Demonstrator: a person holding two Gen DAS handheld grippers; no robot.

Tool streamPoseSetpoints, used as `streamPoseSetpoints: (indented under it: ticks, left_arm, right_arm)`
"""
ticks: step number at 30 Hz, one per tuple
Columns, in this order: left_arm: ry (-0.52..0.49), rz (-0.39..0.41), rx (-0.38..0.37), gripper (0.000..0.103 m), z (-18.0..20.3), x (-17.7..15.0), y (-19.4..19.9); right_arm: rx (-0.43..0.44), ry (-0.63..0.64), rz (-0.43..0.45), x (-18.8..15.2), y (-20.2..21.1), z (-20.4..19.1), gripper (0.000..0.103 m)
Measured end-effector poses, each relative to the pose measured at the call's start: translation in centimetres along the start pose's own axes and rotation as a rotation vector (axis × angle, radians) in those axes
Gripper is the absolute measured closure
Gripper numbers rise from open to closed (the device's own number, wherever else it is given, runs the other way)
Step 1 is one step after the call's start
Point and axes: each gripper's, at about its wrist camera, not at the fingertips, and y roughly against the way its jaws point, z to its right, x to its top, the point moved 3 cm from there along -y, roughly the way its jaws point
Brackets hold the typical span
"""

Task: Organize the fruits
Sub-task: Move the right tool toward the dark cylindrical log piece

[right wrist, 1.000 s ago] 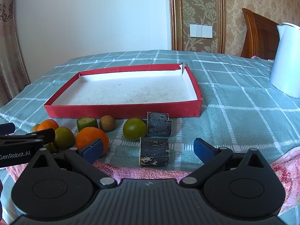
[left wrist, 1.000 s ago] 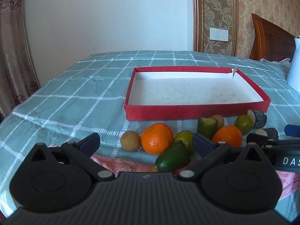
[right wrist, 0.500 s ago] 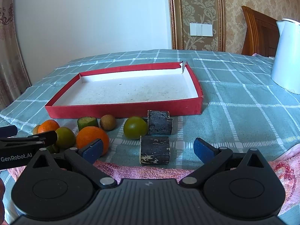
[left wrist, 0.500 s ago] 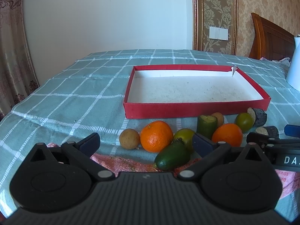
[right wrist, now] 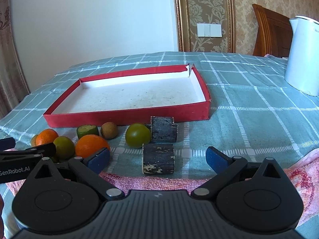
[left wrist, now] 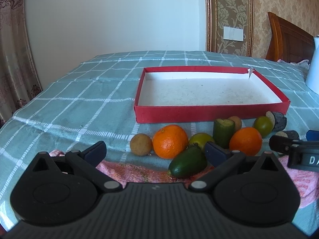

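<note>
A shallow red tray (left wrist: 211, 114) (right wrist: 127, 117) with a white floor lies on the checked cloth, nothing in it. In front of it lie two oranges (left wrist: 170, 141) (left wrist: 245, 141), a brown round fruit (left wrist: 141, 144), a dark green avocado (left wrist: 187, 164), a cut green piece (left wrist: 223, 130), green round fruits (right wrist: 138, 135) and two dark blocks (right wrist: 158, 161) (right wrist: 163, 129). My left gripper (left wrist: 155, 152) is open and empty, just short of the fruit. My right gripper (right wrist: 158, 158) is open and empty, with the near dark block between its fingers' line.
A white kettle (right wrist: 303, 55) stands at the right on the cloth. A pink towel (right wrist: 151, 181) lies along the near edge under both grippers. A wooden headboard (right wrist: 269, 31) and a curtain (left wrist: 14, 59) border the surface.
Both grippers have risen and tilted slightly, so the tray and fruit sit a little lower in view. Nothing was gripped or moved.
</note>
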Motion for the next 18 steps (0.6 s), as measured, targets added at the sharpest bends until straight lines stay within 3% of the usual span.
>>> streamPoseSetpoints:
  ticks: [10,18]
  left_arm:
    - [-0.021,0.037,-0.038,0.0,-1.0,-0.8,1.4]
    - [-0.024,0.063,-0.087,0.0,-1.3,-1.3,2.2]
  right_arm:
    - [0.039,-0.005,0.011,-0.5,0.8,1.7,0.0]
    - [0.021,0.051,0.068,-1.4,2.5,2.9,0.0]
